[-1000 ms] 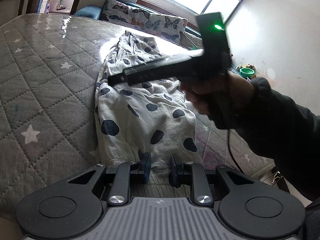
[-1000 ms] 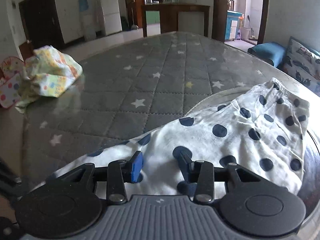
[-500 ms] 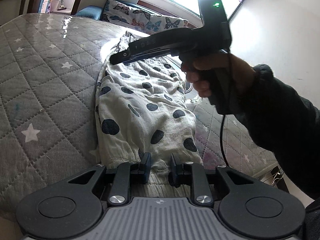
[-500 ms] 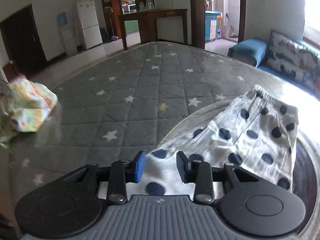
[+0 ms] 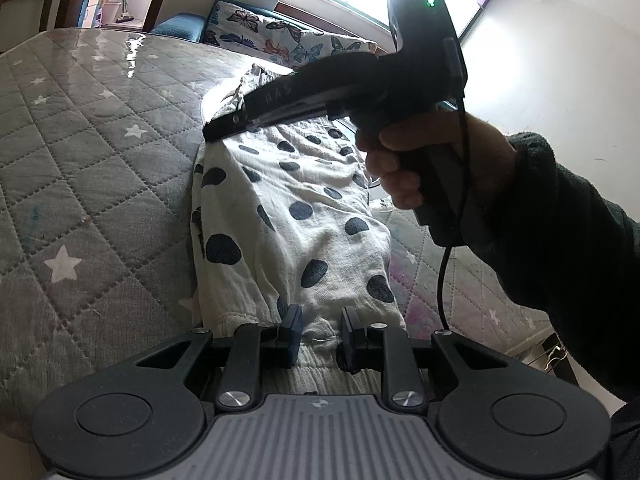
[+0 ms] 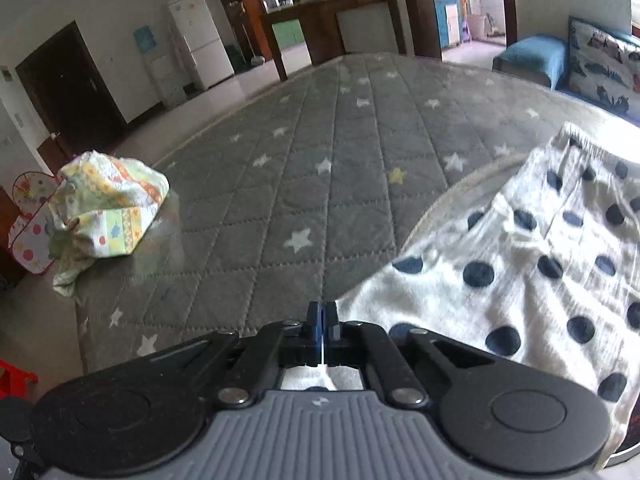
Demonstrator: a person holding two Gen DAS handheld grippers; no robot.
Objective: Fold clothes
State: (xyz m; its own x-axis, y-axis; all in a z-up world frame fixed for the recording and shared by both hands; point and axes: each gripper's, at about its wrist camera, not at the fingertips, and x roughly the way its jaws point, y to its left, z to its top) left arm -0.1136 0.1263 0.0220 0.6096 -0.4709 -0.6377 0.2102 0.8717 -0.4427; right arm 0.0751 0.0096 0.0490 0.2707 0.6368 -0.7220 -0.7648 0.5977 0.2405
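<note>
Polka-dot trousers [image 5: 292, 216], white with dark spots, lie stretched lengthwise on the grey star-quilted mattress [image 5: 80, 168], the elastic waist at the far end toward the butterfly cushion [image 5: 288, 40]. A second ago the right gripper [image 6: 322, 320] had its blue-padded fingers spread wide over the fabric; half a second ago they were still parted, and now they are pressed together with a thin strip of white cloth caught between them, so it is clamped on the edge of the trousers. From the left wrist view, the same tool has risen and swung toward the waist end: its black body [image 5: 360, 80] now sits high over the upper part of the garment, held by a hand [image 5: 420, 160] in a dark sleeve [image 5: 560, 220], wrist level, cable hanging below. The left gripper [image 5: 318, 330] has kept its place at the cuff end, fingers apart on either side of the gathered hem and not closed on it. A crumpled yellow patterned garment [image 6: 108, 208] sits near the mattress's far-left edge, well apart from the trousers.
</note>
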